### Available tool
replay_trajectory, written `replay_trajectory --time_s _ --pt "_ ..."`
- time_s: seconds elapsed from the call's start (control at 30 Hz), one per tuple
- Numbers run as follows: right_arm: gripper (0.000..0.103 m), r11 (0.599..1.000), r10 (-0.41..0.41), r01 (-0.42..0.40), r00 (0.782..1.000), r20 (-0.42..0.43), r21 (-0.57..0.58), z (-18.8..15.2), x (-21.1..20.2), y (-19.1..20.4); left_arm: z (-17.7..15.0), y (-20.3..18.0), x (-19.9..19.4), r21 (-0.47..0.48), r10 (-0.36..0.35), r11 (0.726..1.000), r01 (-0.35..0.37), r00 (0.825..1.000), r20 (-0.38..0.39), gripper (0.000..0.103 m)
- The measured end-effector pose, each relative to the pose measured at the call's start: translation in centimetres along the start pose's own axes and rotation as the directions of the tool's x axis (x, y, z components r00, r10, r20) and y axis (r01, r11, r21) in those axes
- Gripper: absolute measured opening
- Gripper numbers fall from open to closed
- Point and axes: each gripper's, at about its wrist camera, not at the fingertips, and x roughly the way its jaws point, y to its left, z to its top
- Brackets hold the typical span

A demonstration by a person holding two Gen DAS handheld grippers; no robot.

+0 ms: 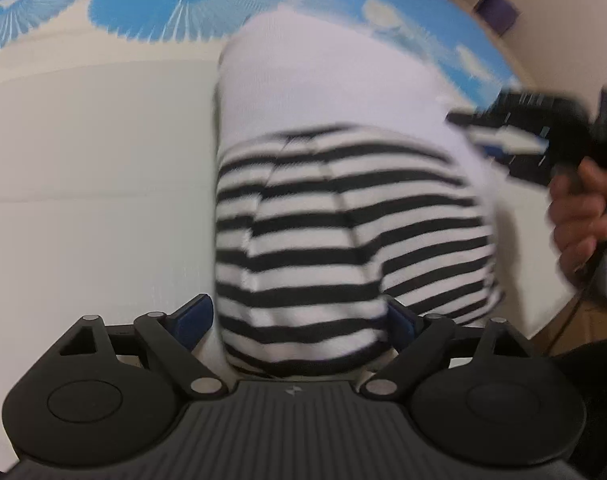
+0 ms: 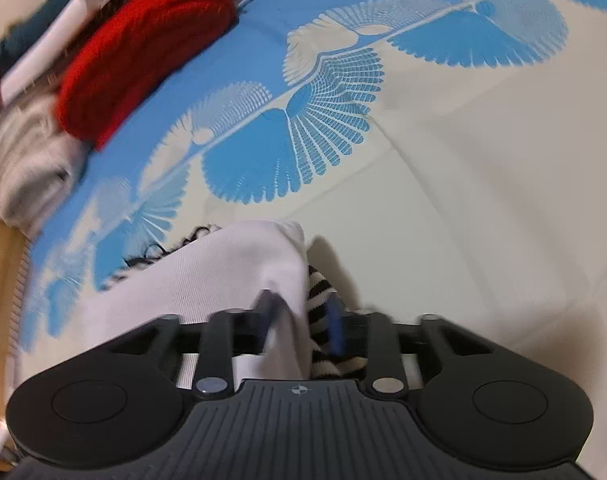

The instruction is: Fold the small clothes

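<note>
the striped garment (image 1: 343, 216) lay folded on the blue-patterned bedsheet (image 2: 263, 60), near its front edge. left gripper (image 1: 299, 320) stood wide, straddling the striped end without pressing. right gripper (image 2: 301, 320) was part open, cloth loose between its pads. risk: the fold springs open on withdrawal, snagged by a pad.

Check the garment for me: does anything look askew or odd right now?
Nothing damaged. The striped and white garment lies folded on the blue-patterned sheet, but its far end looks uneven: a striped edge with dark threads pokes out past the white layer. The pictures are blurred, so finer creases cannot be judged.
</note>
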Motion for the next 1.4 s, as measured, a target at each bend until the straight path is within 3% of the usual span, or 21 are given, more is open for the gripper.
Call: replay_trajectory --time_s 0.1,0.33,0.37,0.4,0.43,0.5,0.57,0.67,0.77,0.9,0.93,0.97,1.0,1.03,1.1,1.13,1.17,1.23,1.33,1.4 --pt "0.040 0.997 0.074 -0.073 0.997 -0.025 0.022 -0.4 -0.5 -0.9 0.6 0.3 -1.4 -0.023 -0.015 1.000 0.016 0.998 0.059 0.092" --pt "0.045 0.979 0.172 -0.186 0.974 -0.149 -0.080 -3.7 -0.9 -1.6 0.4 3.5 -0.2 -0.252 -0.082 0.962 0.103 0.992 0.092 0.092" --pt "0.039 0.978 0.161 -0.178 0.975 -0.151 -0.109 -4.2 -1.1 -1.6 0.3 3.5 -0.2 -0.263 -0.085 0.959 0.108 0.992 0.095 0.092" --pt "0.013 0.976 0.143 -0.164 0.979 -0.145 -0.141 -4.7 -1.3 -1.6 0.1 3.6 -0.1 -0.269 -0.084 0.957 0.109 0.991 0.101 0.092" --pt "0.000 0.976 0.127 -0.148 0.983 -0.135 -0.160 -4.9 -1.6 -1.6 -0.1 3.6 -0.2 -0.269 -0.080 0.957 0.107 0.991 0.109 0.091" --pt "0.000 0.979 0.131 -0.136 0.990 -0.043 -0.151 -4.6 -3.5 -2.2 -0.2 3.3 -0.9 -0.263 -0.075 0.959 0.108 0.988 0.132 0.090" --pt "0.000 0.978 0.180 -0.176 0.983 0.024 -0.111 -4.0 -5.4 -2.7 -0.5 2.8 -1.6 -0.233 -0.063 0.967 0.101 0.985 0.163 0.089" --pt "0.000 0.982 0.098 -0.099 0.995 -0.012 -0.163 -4.7 -5.1 -2.7 -1.0 1.8 -1.1 -0.164 -0.005 0.986 0.024 0.993 0.115 0.089" --pt "0.000 0.975 0.015 -0.023 0.999 -0.041 -0.223 -5.8 -3.8 -2.0 -1.0 1.9 -2.0 -0.162 -0.007 0.986 0.028 0.992 0.128 0.082" --pt "0.007 0.978 0.073 -0.075 0.997 -0.019 -0.194 -5.8 -5.0 -1.9 -1.6 2.0 -1.3 -0.057 0.039 0.998 -0.030 0.988 0.148 0.081" --pt "0.012 0.978 0.096 -0.099 0.995 -0.022 -0.183 -5.7 -5.1 -1.9 -1.8 2.3 -0.8 -0.050 0.049 0.998 -0.043 0.990 0.134 0.082" --pt "0.027 0.978 0.113 -0.117 0.993 -0.030 -0.174 -5.6 -5.0 -2.0 -2.0 2.6 -0.6 -0.059 0.048 0.997 -0.041 0.991 0.127 0.082" --pt "0.034 0.978 0.119 -0.126 0.992 -0.048 -0.168 -5.5 -4.5 -2.1 -2.0 2.8 -0.6 -0.076 0.041 0.997 -0.032 0.992 0.122 0.082" --pt "0.034 0.977 0.108 -0.122 0.990 -0.087 -0.173 -5.7 -3.8 -2.2 -1.8 2.8 -0.6 -0.089 0.040 0.996 -0.030 0.993 0.108 0.081" --pt "0.033 0.969 -0.005 -0.043 0.982 -0.191 -0.245 -6.3 -1.8 -2.1 -1.3 2.4 -1.1 -0.077 0.052 0.996 -0.046 0.996 0.078 0.081" --pt "0.032 0.955 -0.099 0.028 0.969 -0.228 -0.296 -7.0 -0.8 -2.2 -0.8 2.0 -1.3 -0.060 0.056 0.997 -0.053 0.997 0.061 0.081" --pt "0.026 0.945 -0.138 0.058 0.963 -0.230 -0.322 -7.2 -0.5 -2.3 -0.2 1.7 -1.7 -0.042 0.057 0.998 -0.055 0.997 0.049 0.082" --pt "0.027 0.958 -0.115 0.052 0.971 -0.209 -0.283 -6.4 -1.2 -2.0 1.1 1.9 -2.5 -0.029 0.046 0.999 -0.044 0.998 0.048 0.082" --pt "0.034 0.978 -0.010 -0.009 0.996 -0.094 -0.206 -4.6 -3.4 -1.3 3.8 2.8 -3.6 -0.052 0.010 0.999 -0.007 0.998 0.061 0.084" --pt "0.052 0.982 0.047 -0.049 0.999 -0.018 -0.184 -3.8 -4.4 -0.8 5.6 3.7 -3.7 -0.077 -0.011 0.997 0.016 0.998 0.064 0.084"
